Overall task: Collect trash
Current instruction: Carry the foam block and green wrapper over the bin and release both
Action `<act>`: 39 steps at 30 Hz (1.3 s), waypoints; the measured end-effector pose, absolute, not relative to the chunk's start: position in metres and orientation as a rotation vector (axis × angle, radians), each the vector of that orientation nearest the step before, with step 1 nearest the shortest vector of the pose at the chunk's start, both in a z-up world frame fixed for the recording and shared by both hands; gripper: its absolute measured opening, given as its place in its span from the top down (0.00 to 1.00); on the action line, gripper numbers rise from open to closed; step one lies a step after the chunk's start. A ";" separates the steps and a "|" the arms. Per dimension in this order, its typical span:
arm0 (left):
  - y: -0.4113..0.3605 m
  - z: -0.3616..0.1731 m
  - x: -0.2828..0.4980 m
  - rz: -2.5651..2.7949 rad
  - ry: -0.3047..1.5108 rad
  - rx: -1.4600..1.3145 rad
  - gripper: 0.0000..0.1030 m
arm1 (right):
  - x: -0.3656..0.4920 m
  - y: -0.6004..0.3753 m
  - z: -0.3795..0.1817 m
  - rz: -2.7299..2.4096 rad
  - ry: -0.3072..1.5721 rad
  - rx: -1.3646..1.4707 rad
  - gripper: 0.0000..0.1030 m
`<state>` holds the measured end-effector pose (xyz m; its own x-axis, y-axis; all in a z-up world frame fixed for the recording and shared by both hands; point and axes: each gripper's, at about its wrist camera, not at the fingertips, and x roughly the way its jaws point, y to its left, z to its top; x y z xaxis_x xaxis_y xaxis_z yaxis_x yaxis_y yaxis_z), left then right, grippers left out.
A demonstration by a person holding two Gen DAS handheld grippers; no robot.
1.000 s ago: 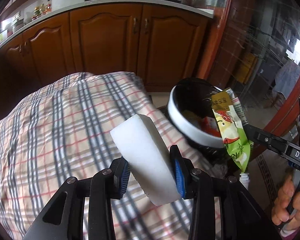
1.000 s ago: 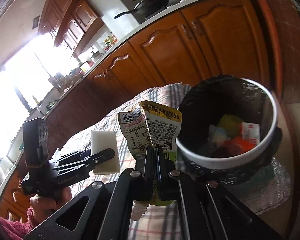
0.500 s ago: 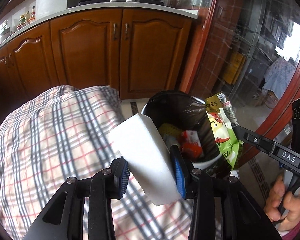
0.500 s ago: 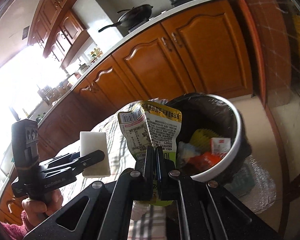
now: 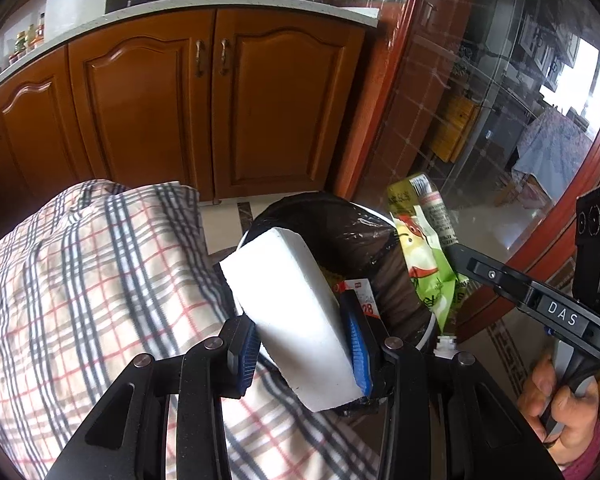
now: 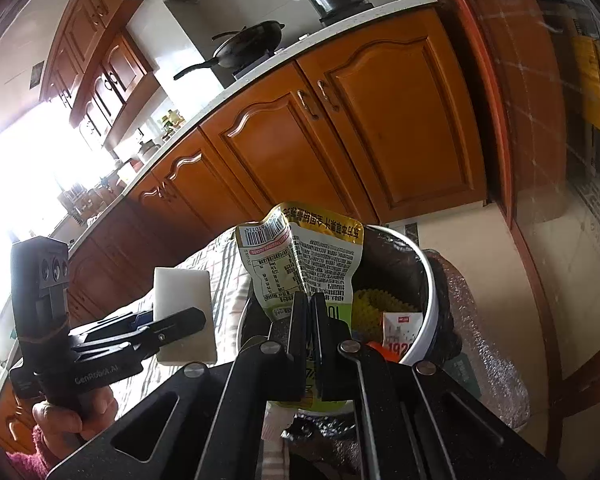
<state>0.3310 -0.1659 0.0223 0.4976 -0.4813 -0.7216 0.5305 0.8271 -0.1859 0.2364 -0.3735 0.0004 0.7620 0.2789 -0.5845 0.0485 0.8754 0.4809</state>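
My left gripper (image 5: pixel 302 334) is shut on a white foam block (image 5: pixel 292 312), held over the near left rim of the trash bin (image 5: pixel 364 220). The block also shows in the right wrist view (image 6: pixel 184 304). My right gripper (image 6: pixel 309 312) is shut on a green and yellow snack pouch (image 6: pixel 312 260), which hangs at the bin's right side in the left wrist view (image 5: pixel 424 256). The bin (image 6: pixel 426 280) is white-rimmed with a black liner and holds a yellow item and a red and white packet (image 6: pixel 400 332).
A checked cloth (image 5: pixel 80 300) covers the table left of the bin. Brown kitchen cabinets (image 5: pixel 204 92) stand behind, with a pan and a pot on the counter. A glass door with a red frame (image 5: pixel 480 120) is on the right.
Both grippers have moved toward the bin with their loads; the foam block now overlaps the bin's opening, and the bin looks nearer and lower in both views.
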 end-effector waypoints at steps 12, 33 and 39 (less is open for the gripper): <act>-0.194 0.010 0.356 -0.593 0.902 0.091 0.64 | 0.252 -0.377 -0.009 0.123 0.728 0.486 0.98; -0.223 -0.015 0.370 -0.587 0.952 0.115 0.63 | 0.277 -0.382 -0.028 0.116 0.806 0.485 0.98; -0.224 -0.018 0.374 -0.577 0.960 0.112 0.62 | 0.280 -0.381 -0.029 0.112 0.816 0.481 0.98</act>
<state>0.3737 -0.2243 -0.0181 0.4365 -0.4143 -0.7986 0.5109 0.8448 -0.1591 0.2798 -0.3813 -0.0287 0.6855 0.2773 -0.6732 0.0862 0.8872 0.4533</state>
